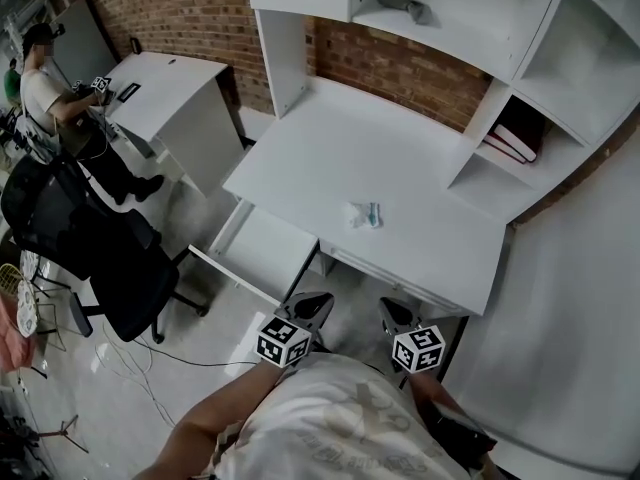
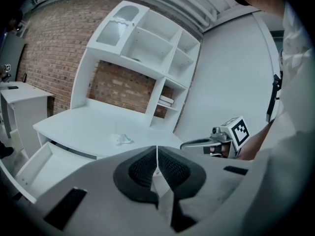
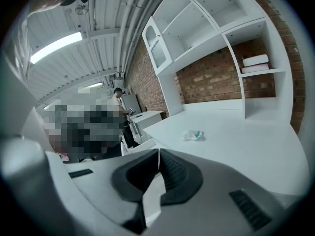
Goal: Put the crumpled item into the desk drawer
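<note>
The crumpled item (image 1: pixel 365 214), a small white and pale-blue wad, lies on the white desk top (image 1: pixel 330 158) near its front edge. It also shows as the wad (image 2: pixel 122 139) in the left gripper view and the wad (image 3: pixel 193 135) in the right gripper view. The desk drawer (image 1: pixel 262 253) stands pulled out at the desk's front left, and its inside (image 2: pixel 43 167) looks bare. My left gripper (image 1: pixel 318 301) and right gripper (image 1: pixel 392 309) hover side by side in front of the desk, short of the wad. Both are shut with nothing between their pads (image 2: pixel 147 167) (image 3: pixel 170 173).
A hutch of white shelves (image 1: pixel 540 58) rises at the desk's back, with books (image 1: pixel 515 140) in a right cubby and a grey thing (image 1: pixel 405 8) higher up. A black office chair (image 1: pixel 100 258) stands left of the drawer. Beyond it a person (image 1: pixel 45 93) is at a second white desk (image 1: pixel 165 98).
</note>
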Action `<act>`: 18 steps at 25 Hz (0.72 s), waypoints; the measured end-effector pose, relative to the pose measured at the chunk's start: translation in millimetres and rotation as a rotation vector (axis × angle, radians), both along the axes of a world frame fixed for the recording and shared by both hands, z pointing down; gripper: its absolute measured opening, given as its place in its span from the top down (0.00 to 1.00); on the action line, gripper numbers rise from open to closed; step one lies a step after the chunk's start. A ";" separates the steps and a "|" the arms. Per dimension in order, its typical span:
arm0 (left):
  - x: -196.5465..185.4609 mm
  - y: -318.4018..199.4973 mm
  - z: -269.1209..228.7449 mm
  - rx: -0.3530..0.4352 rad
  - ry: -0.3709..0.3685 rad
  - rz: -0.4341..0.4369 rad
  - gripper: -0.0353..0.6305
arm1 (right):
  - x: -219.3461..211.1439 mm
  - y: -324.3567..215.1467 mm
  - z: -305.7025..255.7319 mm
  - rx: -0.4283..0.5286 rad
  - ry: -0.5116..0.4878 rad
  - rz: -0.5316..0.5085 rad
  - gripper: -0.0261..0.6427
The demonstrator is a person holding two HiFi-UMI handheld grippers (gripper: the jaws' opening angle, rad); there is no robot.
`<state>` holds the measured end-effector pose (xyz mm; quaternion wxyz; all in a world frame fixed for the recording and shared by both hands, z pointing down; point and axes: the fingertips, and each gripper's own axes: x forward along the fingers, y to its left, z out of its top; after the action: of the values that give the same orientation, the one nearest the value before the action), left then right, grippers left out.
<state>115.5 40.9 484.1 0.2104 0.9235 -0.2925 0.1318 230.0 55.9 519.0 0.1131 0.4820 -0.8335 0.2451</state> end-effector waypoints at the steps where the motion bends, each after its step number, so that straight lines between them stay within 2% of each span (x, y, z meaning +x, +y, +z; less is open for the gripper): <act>1: -1.1 -4.8 -1.3 0.002 0.004 0.001 0.91 | -1.1 -2.3 -0.8 0.000 0.001 0.002 0.93; 18: -47.3 -57.6 -1.9 0.010 0.017 0.001 0.91 | -39.1 -46.3 3.0 -0.022 0.002 0.045 0.93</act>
<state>68.2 -16.7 482.2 0.2083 0.9257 -0.2909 0.1226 190.9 9.6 521.9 0.1137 0.4994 -0.8197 0.2565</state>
